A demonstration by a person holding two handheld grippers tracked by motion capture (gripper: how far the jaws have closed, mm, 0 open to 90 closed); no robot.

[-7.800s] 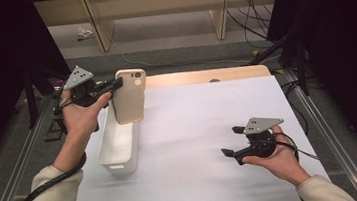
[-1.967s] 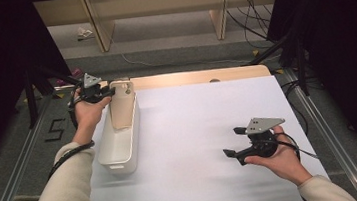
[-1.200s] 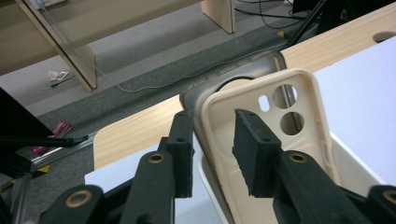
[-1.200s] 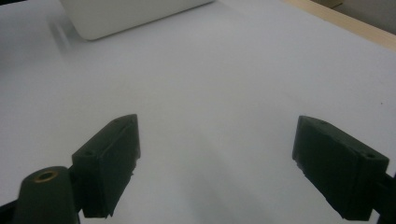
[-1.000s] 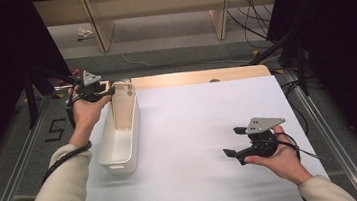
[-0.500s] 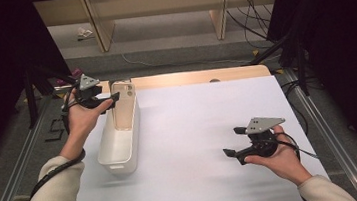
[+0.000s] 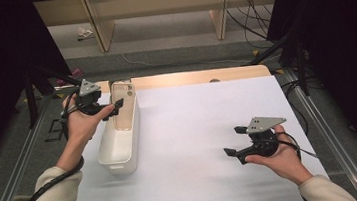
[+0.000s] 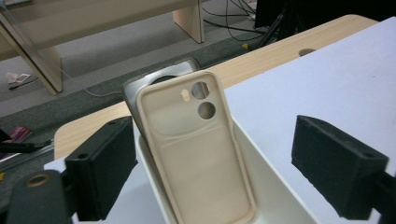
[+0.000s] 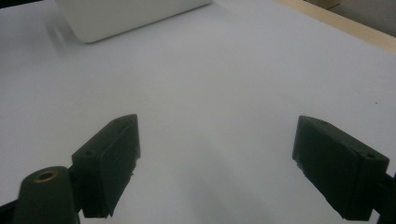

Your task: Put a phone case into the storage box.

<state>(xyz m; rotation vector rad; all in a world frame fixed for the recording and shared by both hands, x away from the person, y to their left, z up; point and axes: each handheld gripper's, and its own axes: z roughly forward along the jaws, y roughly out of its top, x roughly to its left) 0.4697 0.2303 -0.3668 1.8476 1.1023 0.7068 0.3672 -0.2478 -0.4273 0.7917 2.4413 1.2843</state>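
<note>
A beige phone case (image 7: 124, 108) stands upright in the far end of a white bin (image 7: 117, 157), leaning back on a grey case (image 8: 140, 88) behind it. My left gripper (image 7: 113, 109) hovers just left of the bin's far end. Its jaws have just been opening and stand wide apart. In the left gripper view the beige case (image 8: 201, 163) rises ahead between the jaws, touched by neither pad. My right gripper (image 7: 234, 140) is open over the bare white sheet at the right, with nothing between its jaws (image 9: 217, 140).
A white sheet (image 7: 193, 119) covers the table, with a wooden strip (image 7: 199, 76) along the far edge. Metal rails (image 7: 318, 111) run along both sides. The bin's near end (image 9: 126, 14) lies far ahead of the right gripper. Cables lie on the floor beyond.
The left gripper has let go of the beige case and drawn back to the left. The case stays leaning in the bin. The right hand has not moved.
</note>
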